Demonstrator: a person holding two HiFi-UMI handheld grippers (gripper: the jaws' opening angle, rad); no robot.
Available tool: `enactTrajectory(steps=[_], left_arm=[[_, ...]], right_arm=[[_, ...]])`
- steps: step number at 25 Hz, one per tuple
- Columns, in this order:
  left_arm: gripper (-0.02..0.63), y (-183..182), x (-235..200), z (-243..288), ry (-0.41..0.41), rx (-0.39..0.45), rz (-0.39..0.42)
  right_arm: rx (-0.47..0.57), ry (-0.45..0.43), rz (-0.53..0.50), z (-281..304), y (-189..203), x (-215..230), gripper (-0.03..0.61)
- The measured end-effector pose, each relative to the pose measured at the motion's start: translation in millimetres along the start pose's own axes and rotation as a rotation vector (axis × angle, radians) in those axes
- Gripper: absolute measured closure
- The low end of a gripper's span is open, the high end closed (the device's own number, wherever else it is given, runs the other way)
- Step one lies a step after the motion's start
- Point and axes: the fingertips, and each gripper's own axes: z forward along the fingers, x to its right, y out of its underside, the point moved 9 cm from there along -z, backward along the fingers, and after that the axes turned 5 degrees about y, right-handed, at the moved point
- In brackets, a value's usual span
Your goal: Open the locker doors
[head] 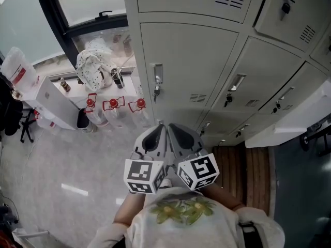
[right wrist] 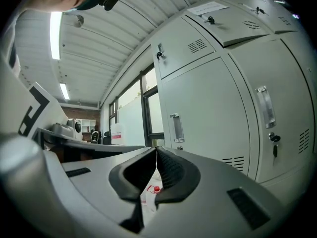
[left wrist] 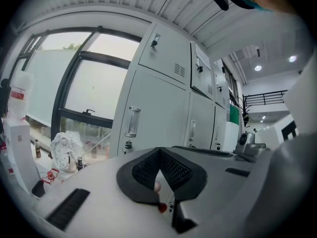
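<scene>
A workplace locker room: banks of grey metal lockers [head: 191, 61] beside a large window [left wrist: 84, 83], water bottles [head: 114, 112] on the floor [head: 62, 159], strip lights [right wrist: 54, 29] overhead.

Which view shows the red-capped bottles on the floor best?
Head view: all three bottles stand in a row, unobstructed. The right gripper view shows just one red cap; the left gripper view gives only red glimpses.
</scene>
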Motion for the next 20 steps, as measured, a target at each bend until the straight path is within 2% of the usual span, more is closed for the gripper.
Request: enactTrajectory(steps=[6, 12, 20], left_arm=[[0.586, 1.1, -22.7, 1.7, -0.017, -0.013, -0.009], [0.584, 1.1, -40.3, -0.7, -0.015, 0.005, -0.016], [0.584, 1.1, -61.2, -7.5, -0.053, -0.007, -0.02]], right_arm=[[-0.022, -0.008, -0.003, 22.1, 4.9, -7.4, 0.548], [-0.047, -0.065, -0.032, 41.3, 5.3, -10.7, 0.546], [-0.006, -0.023, -0.066, 72.5, -9.2, -8.5, 0.545]])
